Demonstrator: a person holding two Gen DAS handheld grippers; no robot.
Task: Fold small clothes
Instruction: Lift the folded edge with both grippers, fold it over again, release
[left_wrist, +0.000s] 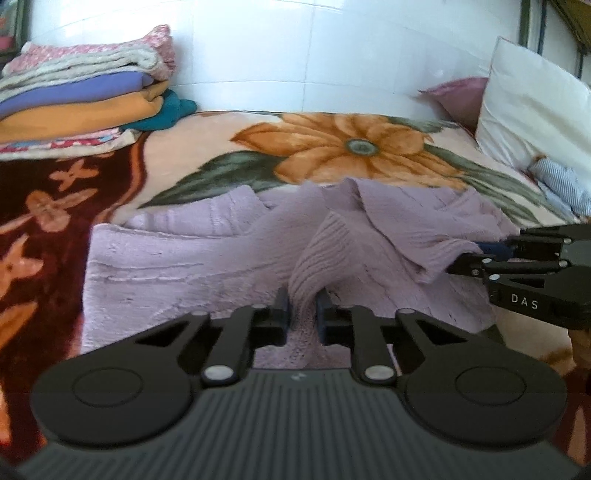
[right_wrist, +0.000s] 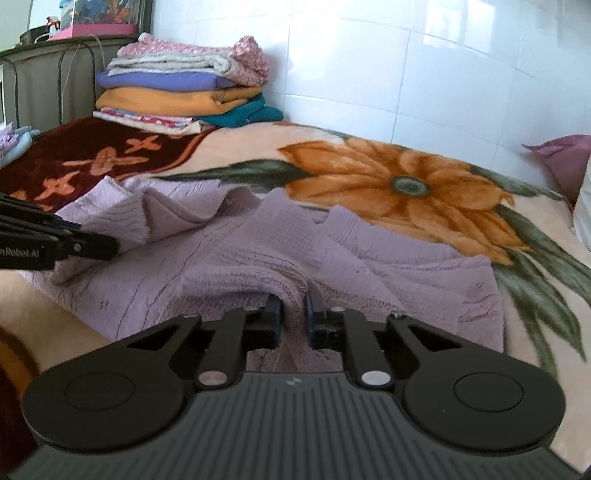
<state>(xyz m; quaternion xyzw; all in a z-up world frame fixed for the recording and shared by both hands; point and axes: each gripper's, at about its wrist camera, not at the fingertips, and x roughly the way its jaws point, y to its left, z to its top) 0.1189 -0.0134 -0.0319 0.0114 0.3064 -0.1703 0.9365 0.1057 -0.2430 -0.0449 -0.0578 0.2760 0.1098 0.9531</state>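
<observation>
Both grippers are clamped onto the lilac sweater (left_wrist: 192, 266) right now. It's a soft, fuzzy knit with ribbed cuffs and raised cable lines, spread on the floral blanket (left_wrist: 332, 147) and rumpled into folds ahead of the fingers. The left gripper (left_wrist: 302, 310) has its jaws pinched tight on a ribbed fold that rises straight up in front of it. Off to its right, the right gripper (left_wrist: 476, 258) bites another bunched edge of the same garment. From the right wrist view, the right gripper (right_wrist: 294, 314) squeezes a thick ridge of knit just ahead of its fingers, and the left gripper (right_wrist: 107, 245) sits to its left with the ribbed cuff draped over its tip. Beyond both, a stack of folded fabrics (right_wrist: 184, 96) stands against the tiled wall.
</observation>
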